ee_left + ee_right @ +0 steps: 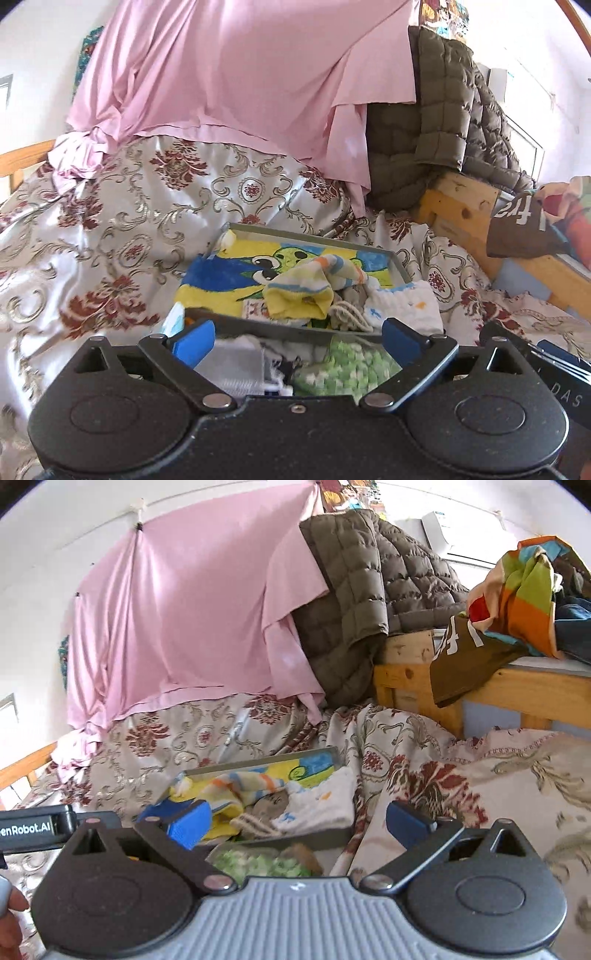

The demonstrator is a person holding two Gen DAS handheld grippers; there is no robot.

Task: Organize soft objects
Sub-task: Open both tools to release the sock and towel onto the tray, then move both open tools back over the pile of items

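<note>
A grey tray [314,238] lies on the floral bedspread [110,229]. It holds a yellow and blue cartoon towel [236,269], a striped yellow sock [306,288] and a white printed cloth [402,302]. A nearer compartment holds a green and white knit piece [347,369] and a white cloth [236,365]. My left gripper [297,338] is open and empty just above the near compartment. My right gripper [295,821] is open and empty over the tray's [258,762] near right corner, above the green knit piece [258,862] and the white cloth [321,801].
A pink sheet [236,74] hangs behind the bed. An olive quilted jacket [436,122] drapes over a wooden frame [458,206]. A brown shirt and colourful clothes [517,602] lie on the frame at right. The left gripper's body [37,827] shows at the right view's left edge.
</note>
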